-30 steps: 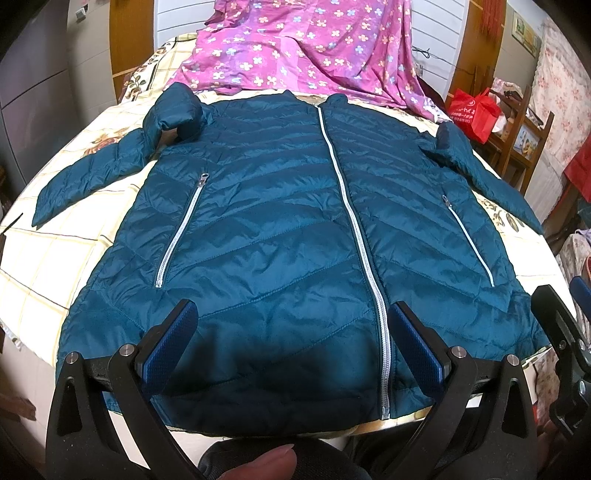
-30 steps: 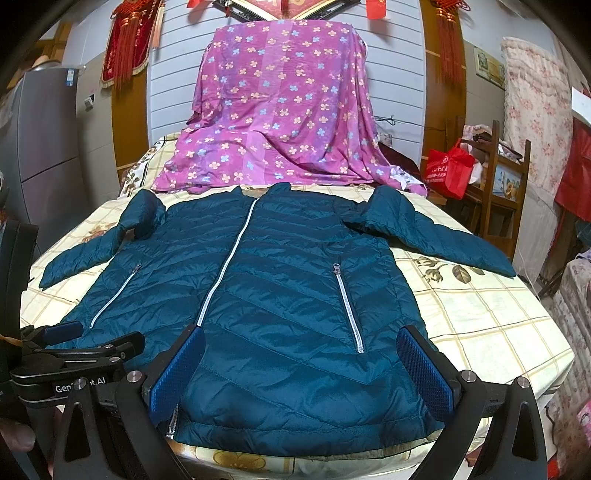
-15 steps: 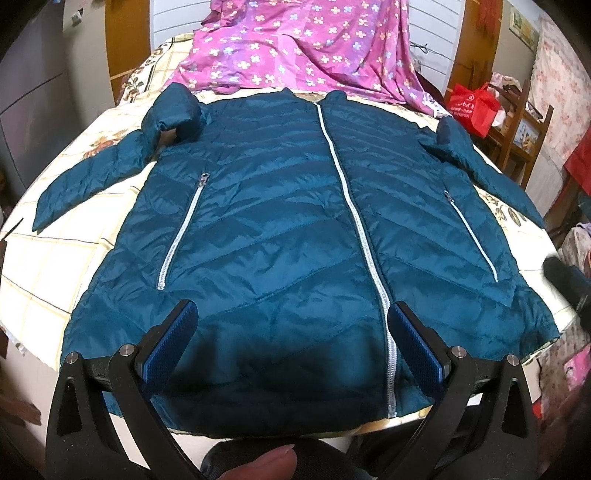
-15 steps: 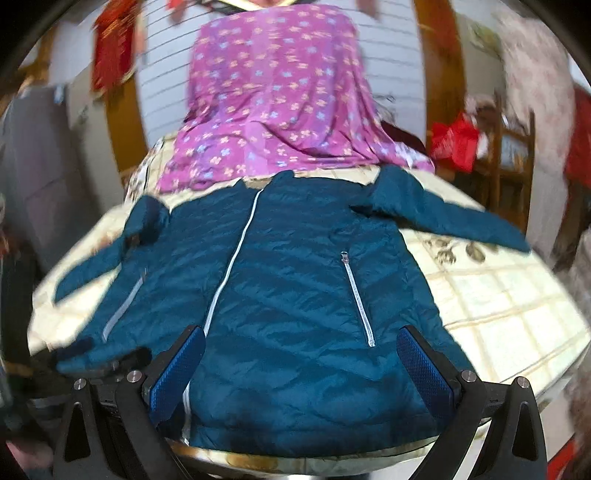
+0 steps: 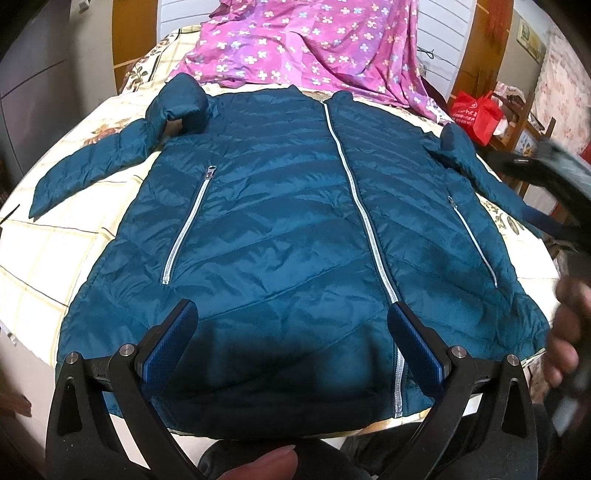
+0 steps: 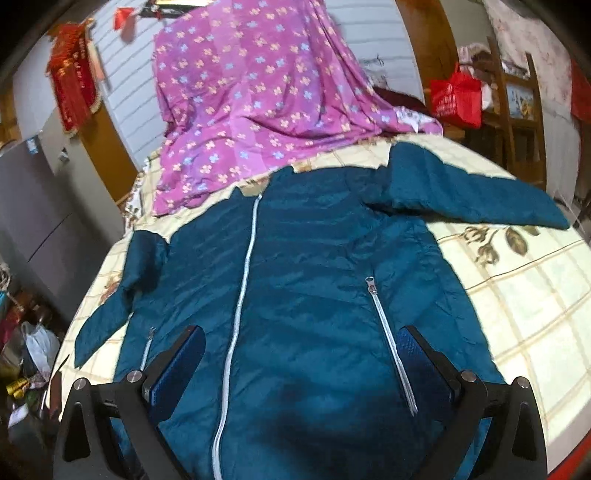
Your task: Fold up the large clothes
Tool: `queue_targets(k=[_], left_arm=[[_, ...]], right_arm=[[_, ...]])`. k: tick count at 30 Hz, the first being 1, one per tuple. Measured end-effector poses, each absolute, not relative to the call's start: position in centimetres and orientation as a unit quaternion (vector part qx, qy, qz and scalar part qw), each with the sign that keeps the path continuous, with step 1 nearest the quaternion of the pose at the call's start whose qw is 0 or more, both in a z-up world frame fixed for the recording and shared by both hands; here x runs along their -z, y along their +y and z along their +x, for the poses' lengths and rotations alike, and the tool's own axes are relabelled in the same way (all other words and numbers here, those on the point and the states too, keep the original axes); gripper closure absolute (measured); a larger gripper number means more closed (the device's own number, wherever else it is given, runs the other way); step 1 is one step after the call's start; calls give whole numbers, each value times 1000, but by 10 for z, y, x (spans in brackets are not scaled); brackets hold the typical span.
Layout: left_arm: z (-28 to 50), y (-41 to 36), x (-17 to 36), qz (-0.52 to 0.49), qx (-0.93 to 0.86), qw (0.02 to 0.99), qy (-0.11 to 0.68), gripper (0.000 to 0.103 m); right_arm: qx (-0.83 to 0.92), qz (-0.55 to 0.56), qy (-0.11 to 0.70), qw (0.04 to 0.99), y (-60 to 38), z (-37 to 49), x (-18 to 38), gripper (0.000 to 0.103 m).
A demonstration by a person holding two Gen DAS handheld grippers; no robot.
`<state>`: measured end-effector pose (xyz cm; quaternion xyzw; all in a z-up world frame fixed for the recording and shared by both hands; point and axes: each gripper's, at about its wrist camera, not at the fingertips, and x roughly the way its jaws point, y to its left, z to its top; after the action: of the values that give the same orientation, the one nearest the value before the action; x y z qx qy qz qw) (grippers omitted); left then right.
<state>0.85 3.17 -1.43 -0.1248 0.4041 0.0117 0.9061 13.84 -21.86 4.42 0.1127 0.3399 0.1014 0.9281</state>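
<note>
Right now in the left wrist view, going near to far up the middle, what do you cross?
Left tongs → jacket hem → jacket's centre zipper → jacket collar → purple floral sheet → white slatted wall.

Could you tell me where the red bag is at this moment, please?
The red bag sits at the far right of both wrist views, on wooden shelving beyond the bed, right of the purple floral cloth and past the teal jacket.
</note>
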Motion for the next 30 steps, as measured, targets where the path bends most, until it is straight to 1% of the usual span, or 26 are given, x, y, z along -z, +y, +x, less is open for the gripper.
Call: queue_targets(k=[5, 9, 11, 13, 17, 23, 25, 28, 30], left_arm=[[10, 32, 14, -117, -15, 904, 411, 0], [11, 31, 14, -108, -20, 901, 420, 0], [12, 29, 14, -101, -24, 900, 424, 0], [13, 27, 15, -92, -29, 898, 429, 0], [15, 23, 15, -80, -34, 899, 430, 0], [16, 23, 16, -75, -38, 900, 427, 0], [16, 22, 16, -74, -39, 900, 427, 0], [16, 23, 17, -76, -38, 900, 427, 0], [16, 24, 17, -76, -38, 900, 428, 0]], right_arm=[[-87, 101, 363, 922, -218, 179, -23, 0], [-92, 79, 329, 937, -222, 183, -17, 0], [-82, 89, 319, 940, -228, 183, -10, 0], [-66, 105, 334, 934, -235, 187, -2, 0], [-73, 104, 320, 939, -233, 184, -13, 0], [-100, 122, 333, 930, -227, 183, -11, 0], [-71, 135, 340, 928, -229, 182, -7, 0], [-44, 189, 355, 915, -239, 179, 1, 0], [-15, 180, 360, 915, -242, 178, 1, 0]])
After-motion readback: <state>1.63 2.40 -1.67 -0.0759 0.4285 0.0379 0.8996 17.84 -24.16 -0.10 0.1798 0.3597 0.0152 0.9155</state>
